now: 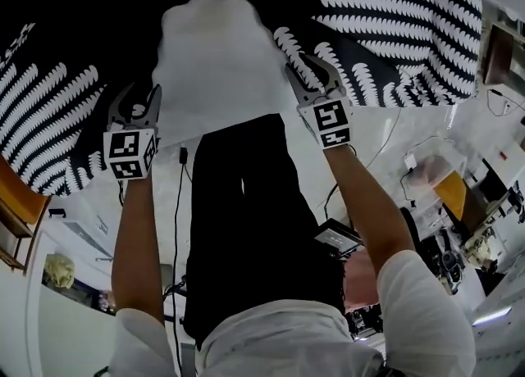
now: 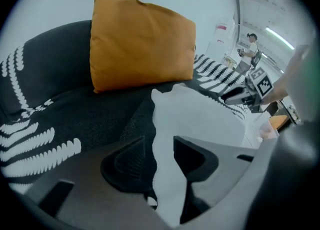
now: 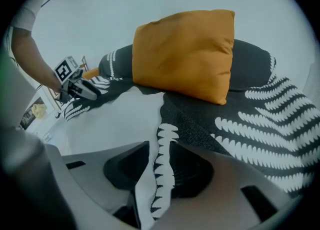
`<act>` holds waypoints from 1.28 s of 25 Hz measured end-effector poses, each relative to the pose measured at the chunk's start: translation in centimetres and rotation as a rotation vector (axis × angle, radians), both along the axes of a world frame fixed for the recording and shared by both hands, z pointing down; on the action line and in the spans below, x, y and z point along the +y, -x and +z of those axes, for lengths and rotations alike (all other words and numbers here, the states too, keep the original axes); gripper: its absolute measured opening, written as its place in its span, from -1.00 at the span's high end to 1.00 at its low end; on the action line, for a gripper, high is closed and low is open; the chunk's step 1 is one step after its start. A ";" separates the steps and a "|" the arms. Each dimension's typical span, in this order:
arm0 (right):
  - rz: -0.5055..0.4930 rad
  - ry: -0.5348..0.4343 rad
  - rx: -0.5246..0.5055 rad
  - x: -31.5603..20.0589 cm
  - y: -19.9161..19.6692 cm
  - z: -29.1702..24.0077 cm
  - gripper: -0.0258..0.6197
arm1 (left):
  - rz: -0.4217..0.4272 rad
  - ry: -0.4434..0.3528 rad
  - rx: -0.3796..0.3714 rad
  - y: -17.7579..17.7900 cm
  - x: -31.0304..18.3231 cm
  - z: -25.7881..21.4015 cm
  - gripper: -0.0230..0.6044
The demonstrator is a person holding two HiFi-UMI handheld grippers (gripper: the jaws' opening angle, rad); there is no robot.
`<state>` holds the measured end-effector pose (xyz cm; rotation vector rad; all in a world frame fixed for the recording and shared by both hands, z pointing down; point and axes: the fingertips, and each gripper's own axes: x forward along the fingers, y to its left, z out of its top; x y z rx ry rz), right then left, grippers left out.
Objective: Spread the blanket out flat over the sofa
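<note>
**Near blanket edge spans both tools**

The blanket [image 1: 221,64] is draped over the sofa [image 3: 250,61], reaching from the tools toward the orange cushion [image 2: 140,41]. Its near edge runs side to side. That edge is pinched by the right tool [image 3: 160,166] and lies loose between the spread jaws of the left tool [image 2: 162,154]. No writing can be read.
</note>
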<state>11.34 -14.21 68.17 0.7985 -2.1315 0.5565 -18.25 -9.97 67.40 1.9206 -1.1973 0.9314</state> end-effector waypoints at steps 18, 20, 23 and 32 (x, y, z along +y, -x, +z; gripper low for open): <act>-0.112 0.056 0.111 0.6 2.8 2.6 0.59 | -0.006 0.153 -0.132 5.4 1.2 3.9 0.43; -0.104 0.059 0.112 0.6 3.1 2.7 0.67 | -0.013 0.160 -0.137 5.9 1.4 4.1 0.47; -0.094 0.065 0.118 0.7 2.3 3.6 0.76 | -0.017 0.166 -0.141 5.8 1.6 4.9 0.51; -0.053 0.047 0.093 -0.1 1.2 0.6 0.80 | -0.008 0.152 -0.105 5.5 1.4 2.3 0.87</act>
